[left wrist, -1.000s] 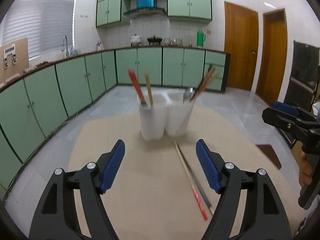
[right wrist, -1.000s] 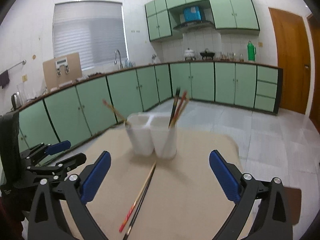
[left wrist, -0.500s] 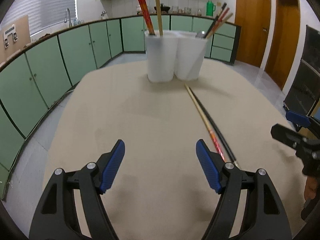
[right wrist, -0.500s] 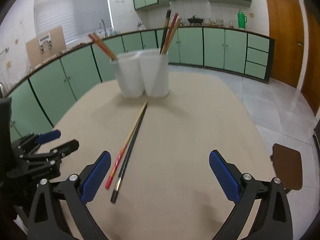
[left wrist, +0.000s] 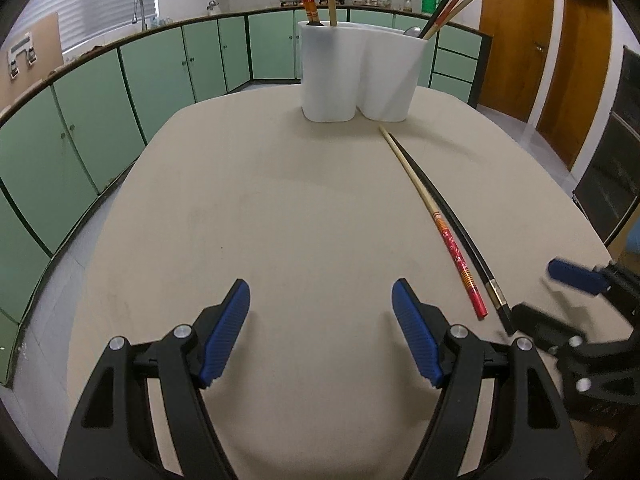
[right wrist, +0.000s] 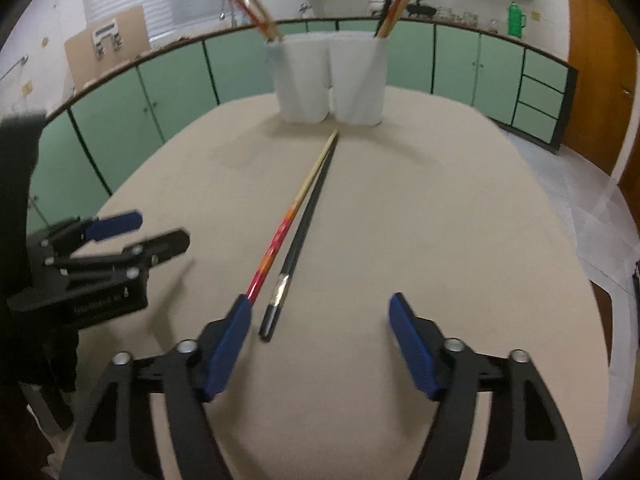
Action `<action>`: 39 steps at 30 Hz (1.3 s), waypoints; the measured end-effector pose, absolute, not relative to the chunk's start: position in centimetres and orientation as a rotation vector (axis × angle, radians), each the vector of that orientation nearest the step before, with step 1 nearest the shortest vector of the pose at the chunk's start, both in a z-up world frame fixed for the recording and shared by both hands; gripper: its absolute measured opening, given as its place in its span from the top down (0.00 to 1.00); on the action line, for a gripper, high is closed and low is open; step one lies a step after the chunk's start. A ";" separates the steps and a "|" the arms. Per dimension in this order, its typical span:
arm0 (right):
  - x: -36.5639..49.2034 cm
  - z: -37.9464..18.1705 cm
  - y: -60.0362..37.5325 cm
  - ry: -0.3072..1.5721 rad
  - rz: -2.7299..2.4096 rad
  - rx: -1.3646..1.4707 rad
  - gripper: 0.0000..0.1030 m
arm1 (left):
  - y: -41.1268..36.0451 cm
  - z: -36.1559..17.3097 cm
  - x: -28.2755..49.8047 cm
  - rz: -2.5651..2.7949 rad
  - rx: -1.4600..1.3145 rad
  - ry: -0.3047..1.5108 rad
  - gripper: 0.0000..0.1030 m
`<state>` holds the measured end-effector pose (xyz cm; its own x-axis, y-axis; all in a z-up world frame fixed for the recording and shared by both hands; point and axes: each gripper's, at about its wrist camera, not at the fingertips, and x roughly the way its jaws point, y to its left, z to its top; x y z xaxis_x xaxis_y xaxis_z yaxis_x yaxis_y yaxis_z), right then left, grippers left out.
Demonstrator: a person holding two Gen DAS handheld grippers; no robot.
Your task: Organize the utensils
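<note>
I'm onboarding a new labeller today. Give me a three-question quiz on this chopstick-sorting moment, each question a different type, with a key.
1. True or false: the red-handled bamboo chopstick and the black chopstick with a silver band lie side by side on the beige table.
2. Multiple choice: the white two-compartment utensil holder is A) tipped over, B) upright with chopsticks in both compartments, C) upright and bare.
3. Fill in: both the left gripper and the right gripper are ____.

Key: 1 true; 2 B; 3 open, with nothing between the fingers of either.
</note>
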<state>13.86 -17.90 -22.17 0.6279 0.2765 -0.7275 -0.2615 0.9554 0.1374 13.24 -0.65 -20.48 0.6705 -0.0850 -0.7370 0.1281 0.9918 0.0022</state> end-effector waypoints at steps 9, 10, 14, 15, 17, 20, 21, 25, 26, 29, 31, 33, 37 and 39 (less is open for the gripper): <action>13.7 -22.3 -16.6 0.856 0.337 -0.020 0.63 | -0.8 -20.5 13.5 -0.118 0.050 0.833 0.30; 13.7 -22.3 -16.5 0.856 0.338 -0.022 0.65 | -0.9 -20.5 13.6 -0.118 0.050 0.834 0.30; 13.7 -22.3 -16.1 0.855 0.349 -0.038 0.74 | -1.0 -20.4 13.7 -0.120 0.051 0.830 0.30; 13.7 -22.3 -16.1 0.856 0.354 -0.038 0.78 | -1.1 -20.4 13.6 -0.122 0.051 0.828 0.30; 13.8 -22.3 -16.0 0.858 0.360 -0.038 0.85 | -1.2 -20.4 13.6 -0.124 0.052 0.826 0.30; 13.9 -22.4 -16.2 0.862 0.361 -0.026 0.91 | -1.5 -20.3 13.7 -0.134 0.052 0.824 0.30; 13.9 -22.4 -16.3 0.862 0.364 -0.020 0.91 | -1.7 -20.2 13.7 -0.140 0.052 0.823 0.30; 13.9 -22.4 -16.8 0.860 0.357 -0.010 0.93 | -2.3 -19.9 13.6 -0.169 0.055 0.818 0.30; 14.0 -22.3 -17.1 0.859 0.349 -0.002 0.93 | -2.5 -19.8 13.6 -0.179 0.052 0.818 0.30; 13.9 -22.2 -18.1 0.855 0.328 0.013 0.94 | -3.3 -19.8 13.4 -0.205 0.046 0.821 0.31; 13.8 -22.1 -18.6 0.850 0.314 0.019 0.94 | -3.8 -20.0 13.4 -0.216 0.052 0.826 0.31; 13.8 -21.9 -19.5 0.842 0.291 0.032 0.94 | -4.3 -20.3 13.5 -0.220 0.063 0.839 0.31; 14.1 -21.9 -20.8 0.836 0.259 0.053 0.94 | -5.0 -21.3 14.0 -0.221 0.071 0.881 0.43; 14.3 -21.9 -21.2 0.834 0.248 0.056 0.94 | -5.1 -21.7 14.3 -0.214 0.077 0.904 0.48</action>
<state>14.31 -21.23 -21.95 0.6445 0.2397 -0.7261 -0.1960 0.9697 0.1462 14.32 -5.13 -21.65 0.5987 -0.1523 -0.7864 0.2168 0.9759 -0.0239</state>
